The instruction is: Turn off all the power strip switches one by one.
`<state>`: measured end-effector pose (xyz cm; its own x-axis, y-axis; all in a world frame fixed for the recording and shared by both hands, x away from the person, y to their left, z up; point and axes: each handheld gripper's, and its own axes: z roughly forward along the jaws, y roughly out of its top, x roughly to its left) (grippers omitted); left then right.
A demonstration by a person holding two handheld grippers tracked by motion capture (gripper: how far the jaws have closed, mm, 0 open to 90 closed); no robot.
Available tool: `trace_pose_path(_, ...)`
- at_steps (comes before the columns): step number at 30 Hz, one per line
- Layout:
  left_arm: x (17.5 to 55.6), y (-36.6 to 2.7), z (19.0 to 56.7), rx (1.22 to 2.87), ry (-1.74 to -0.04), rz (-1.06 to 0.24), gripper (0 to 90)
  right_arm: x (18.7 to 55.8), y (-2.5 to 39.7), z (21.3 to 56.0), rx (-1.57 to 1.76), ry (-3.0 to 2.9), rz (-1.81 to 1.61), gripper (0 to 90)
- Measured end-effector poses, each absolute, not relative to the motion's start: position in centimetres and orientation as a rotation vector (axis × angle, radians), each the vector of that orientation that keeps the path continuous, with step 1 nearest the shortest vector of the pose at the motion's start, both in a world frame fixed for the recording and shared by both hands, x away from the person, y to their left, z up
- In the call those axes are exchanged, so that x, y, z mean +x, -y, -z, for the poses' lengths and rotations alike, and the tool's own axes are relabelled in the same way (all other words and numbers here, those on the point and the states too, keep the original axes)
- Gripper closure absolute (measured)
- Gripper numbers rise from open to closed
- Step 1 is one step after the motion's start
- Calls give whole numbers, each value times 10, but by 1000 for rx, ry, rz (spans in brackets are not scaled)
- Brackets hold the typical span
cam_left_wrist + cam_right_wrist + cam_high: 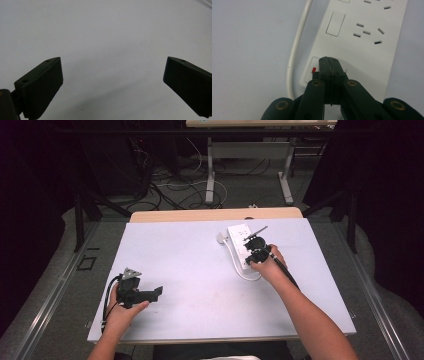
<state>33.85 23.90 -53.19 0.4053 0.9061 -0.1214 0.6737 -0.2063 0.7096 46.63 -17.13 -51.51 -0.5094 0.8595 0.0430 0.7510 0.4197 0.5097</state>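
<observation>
your right gripper (329, 60) has its jaws pressed together, tip on the power strip (372, 50) rocker switch (314, 71) at the table's far right. press looks underway, release left. left gripper (112, 82) idles, jaws wide apart.

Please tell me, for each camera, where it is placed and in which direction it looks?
High view: above the person's side, looking forward and down on the table; both forearms show.
Left gripper view: on the left gripper, looking at bare table; jaws wide apart.
Right gripper view: on the right gripper, jaws together at the power strip switch.
Shared: high and right gripper views show the power strip.
</observation>
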Motion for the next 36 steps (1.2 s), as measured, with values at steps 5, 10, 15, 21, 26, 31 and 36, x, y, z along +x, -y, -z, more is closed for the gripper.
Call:
trace_pose_path(5, 338, -239, 532, 1963, -1343, -420, 28, 469, 174, 515, 1448, -2457, -723, 900)
trace_pose_path(10, 339, -238, 532, 1960, -1343, -417, 28, 471, 178, 512, 1474, -2451, -750, 900)
trace_pose_path(15, 339, -239, 532, 1954, -1348, -418, 28, 471, 178, 511, 1497, -2444, -733, 900)
trace_pose_path(21, 339, -239, 533, 1957, -1348, -421, 28, 473, 179, 511, 1492, -2451, -746, 900)
trace_pose_path(26, 339, -240, 533, 1956, -1349, -420, 28, 475, 181, 511, 1532, -2438, -745, 900)
trace_pose_path(31, 339, -239, 533, 1954, -1346, -421, 28, 477, 183, 508, 1519, -2427, -742, 900)
trace_pose_path(36, 339, -240, 532, 1962, -1346, -415, 28, 480, 179, 503, 1522, -2416, -755, 900)
